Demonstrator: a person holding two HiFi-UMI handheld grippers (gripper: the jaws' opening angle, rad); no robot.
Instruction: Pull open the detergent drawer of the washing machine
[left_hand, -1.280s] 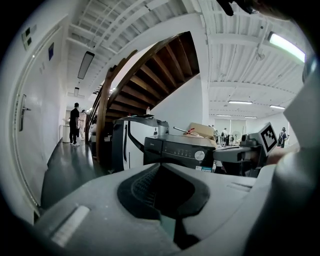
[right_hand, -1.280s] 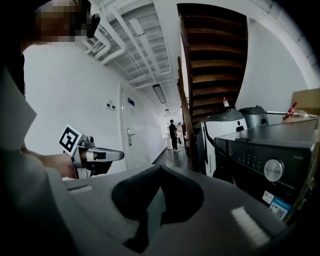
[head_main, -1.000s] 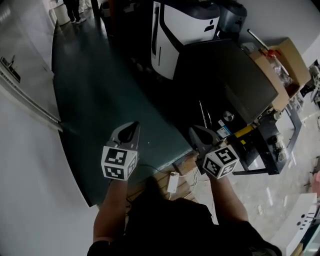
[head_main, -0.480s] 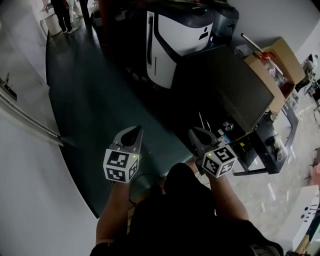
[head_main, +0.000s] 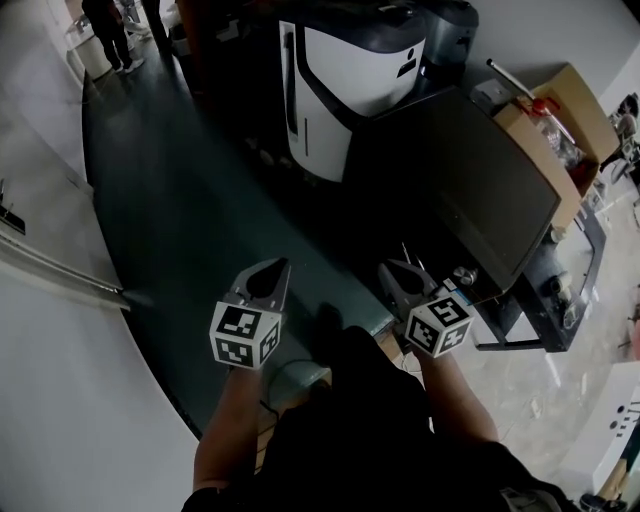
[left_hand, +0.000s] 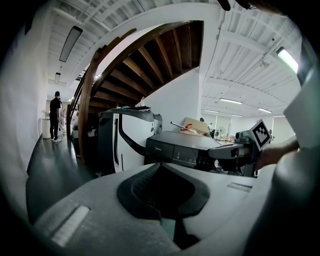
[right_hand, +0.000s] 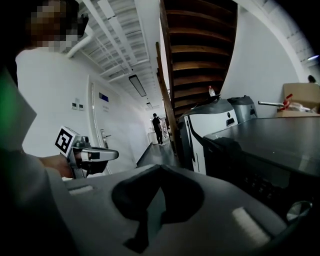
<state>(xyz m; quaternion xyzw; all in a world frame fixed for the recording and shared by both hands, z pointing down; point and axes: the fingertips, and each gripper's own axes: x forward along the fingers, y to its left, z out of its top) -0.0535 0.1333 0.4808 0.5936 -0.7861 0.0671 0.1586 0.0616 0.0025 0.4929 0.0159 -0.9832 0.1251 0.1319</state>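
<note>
The dark washing machine (head_main: 450, 190) stands at the right, ahead of me, with its top seen from above. In the left gripper view its front control panel (left_hand: 180, 152) faces me; I cannot make out the detergent drawer on it. My left gripper (head_main: 272, 268) hangs over the dark floor, shut and empty. My right gripper (head_main: 392, 270) is just short of the machine's near corner, also shut and empty. Each gripper view shows the other one: the right gripper (left_hand: 235, 150) and the left gripper (right_hand: 95, 155). The machine (right_hand: 270, 145) fills the right of the right gripper view.
A white and black appliance (head_main: 350, 70) stands just behind the washing machine. A cardboard box (head_main: 560, 120) with clutter sits to its right. A wooden staircase (left_hand: 145, 65) rises overhead. A white wall (head_main: 50, 330) runs along the left, and a person (head_main: 105, 30) stands far down the corridor.
The person has walked forward with both grippers. The washing machine and the white appliance have come nearer, and the floor's near edge has slid under the body. Both pairs of jaws stay shut.
</note>
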